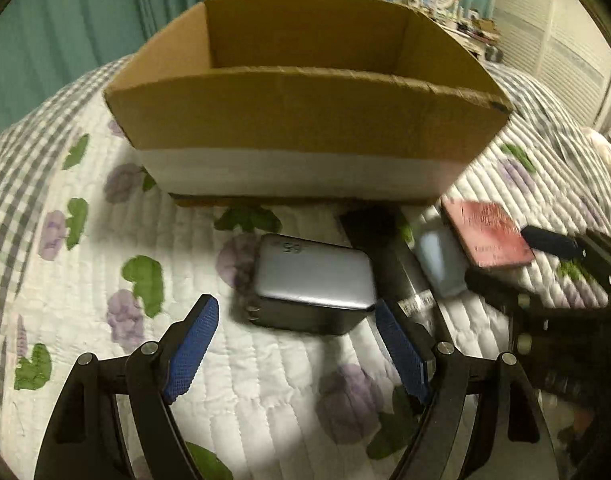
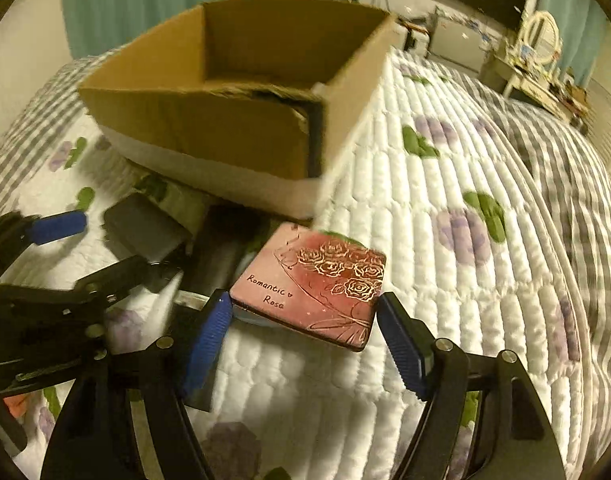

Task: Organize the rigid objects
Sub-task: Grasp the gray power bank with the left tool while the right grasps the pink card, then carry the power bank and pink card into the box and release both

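Both tools (image 1: 295, 306) (image 2: 305, 304) agape, low

Both wrist cameras sit low over the quilted bedspread (image 1: 105, 240), looking forward along their fingers toward the cardboard box (image 1: 305, 120). The left view faces its long side squarely and close; the right view stands further right, facing a corner. They share the box and the red tin (image 2: 313, 284).
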